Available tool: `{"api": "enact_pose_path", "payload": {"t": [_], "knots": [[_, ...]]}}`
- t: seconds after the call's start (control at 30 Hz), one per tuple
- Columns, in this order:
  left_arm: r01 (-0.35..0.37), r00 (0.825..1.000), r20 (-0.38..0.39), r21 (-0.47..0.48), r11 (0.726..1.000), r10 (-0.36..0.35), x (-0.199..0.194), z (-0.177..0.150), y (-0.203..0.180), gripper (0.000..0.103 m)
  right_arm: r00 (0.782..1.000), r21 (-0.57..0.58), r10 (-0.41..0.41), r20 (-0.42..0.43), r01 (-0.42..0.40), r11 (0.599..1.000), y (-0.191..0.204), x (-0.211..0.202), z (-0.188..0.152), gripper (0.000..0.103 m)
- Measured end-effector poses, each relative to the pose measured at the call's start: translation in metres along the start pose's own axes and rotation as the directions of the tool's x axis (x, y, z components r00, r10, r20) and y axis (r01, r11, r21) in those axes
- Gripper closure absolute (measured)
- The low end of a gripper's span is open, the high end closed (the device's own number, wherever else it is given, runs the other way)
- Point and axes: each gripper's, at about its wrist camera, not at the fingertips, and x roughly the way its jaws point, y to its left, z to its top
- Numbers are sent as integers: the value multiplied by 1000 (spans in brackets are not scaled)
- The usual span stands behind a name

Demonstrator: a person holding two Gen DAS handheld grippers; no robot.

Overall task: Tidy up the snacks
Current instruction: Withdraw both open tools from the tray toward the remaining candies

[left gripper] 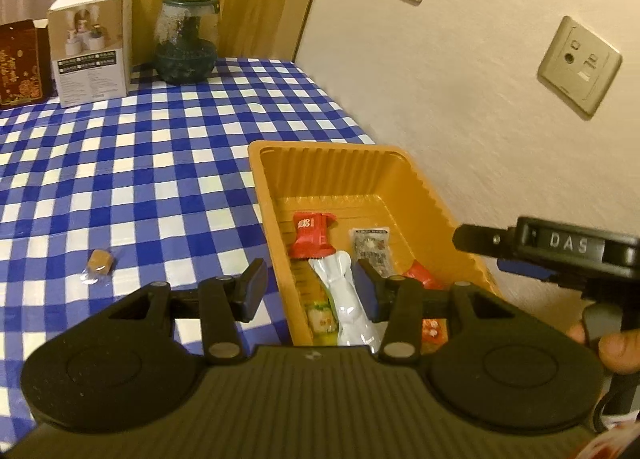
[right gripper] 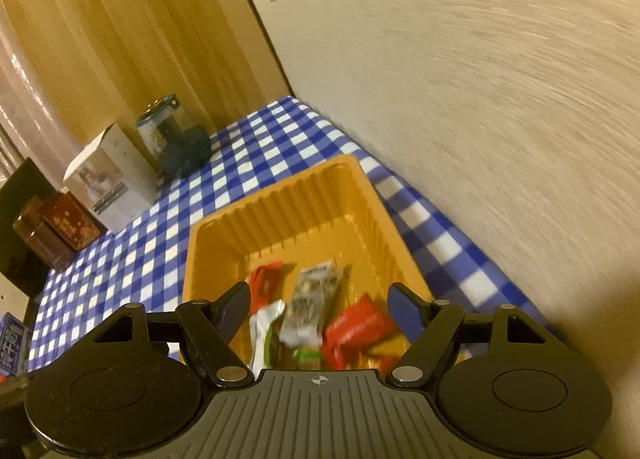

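Note:
An orange plastic tray (left gripper: pixel 320 157) stands on the blue checked tablecloth by the wall, with several snack packets in it: a red one (left gripper: pixel 312 233), a printed clear one (left gripper: pixel 372 249), a long white one (left gripper: pixel 348 299). A small wrapped brown candy (left gripper: pixel 98 263) lies alone on the cloth to the left. My left gripper (left gripper: pixel 310 287) hovers open over the tray's left wall, nothing between its pads. My right gripper (right gripper: pixel 322 307), also seen in the left wrist view as the right gripper (left gripper: pixel 480 251), is open above the tray (right gripper: pixel 280 199) over red packets (right gripper: pixel 356 327) and a grey packet (right gripper: pixel 312 303).
At the table's far end stand a white carton (left gripper: pixel 92 47), a dark green glass jar (left gripper: pixel 188 43) and a dark red box (left gripper: pixel 20 63). A cream wall with socket plates (left gripper: pixel 580 65) runs close along the tray's right side. A person's hand (left gripper: pixel 616 351) grips the right tool.

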Motion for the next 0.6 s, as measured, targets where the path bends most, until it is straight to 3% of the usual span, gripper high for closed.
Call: {"api": "enact_pose_path", "payload": {"t": [0.23,0.37,0.6], "knots": [[-12,1000,18,-18,1000,12,-42,-18,1,59,1000,-6,-21,12,21,1000,13,-41,-26,28],[-10,999,37,-48,999,12,-67,-32,7,47,999,-18,-32,20,32,999,22,-62,-41,28],[-40,998,45,-73,997,43,-108,-59,26,42,1000,-37,-12,13,12,999,43,-87,-72,28]]}}
